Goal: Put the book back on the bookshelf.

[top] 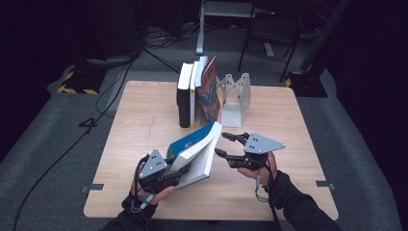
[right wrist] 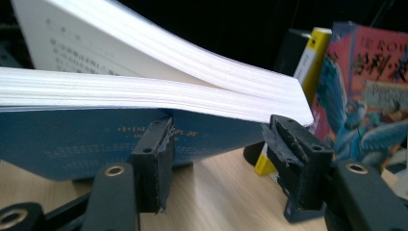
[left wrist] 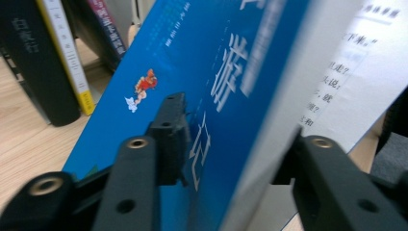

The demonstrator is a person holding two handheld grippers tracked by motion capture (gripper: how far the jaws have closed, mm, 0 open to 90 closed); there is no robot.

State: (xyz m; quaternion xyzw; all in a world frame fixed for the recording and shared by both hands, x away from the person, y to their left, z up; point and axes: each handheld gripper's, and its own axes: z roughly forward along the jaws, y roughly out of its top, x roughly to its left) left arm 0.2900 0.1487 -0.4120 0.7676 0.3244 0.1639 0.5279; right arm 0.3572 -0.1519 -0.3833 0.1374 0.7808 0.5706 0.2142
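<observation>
A thick blue paperback (top: 195, 144) is tilted up off the wooden table (top: 139, 120), cover toward the left, its page block splayed partly open on the right. My left gripper (top: 185, 166) is shut on it from below. In the left gripper view one pad lies on the blue cover (left wrist: 216, 72) and the other on the white page side, with the left gripper (left wrist: 235, 139) around the book's thickness. My right gripper (top: 220, 143) stands open just right of the book's fore edge. In the right gripper view the page block (right wrist: 144, 91) runs above the spread right gripper (right wrist: 221, 144).
A row of upright books (top: 195, 91) stands at the back middle of the table, a black one (top: 183, 101) at the left and a colourful one (top: 210, 91) leaning at the right. A grey metal bookend (top: 235, 98) stands beside them. Cables lie on the floor behind.
</observation>
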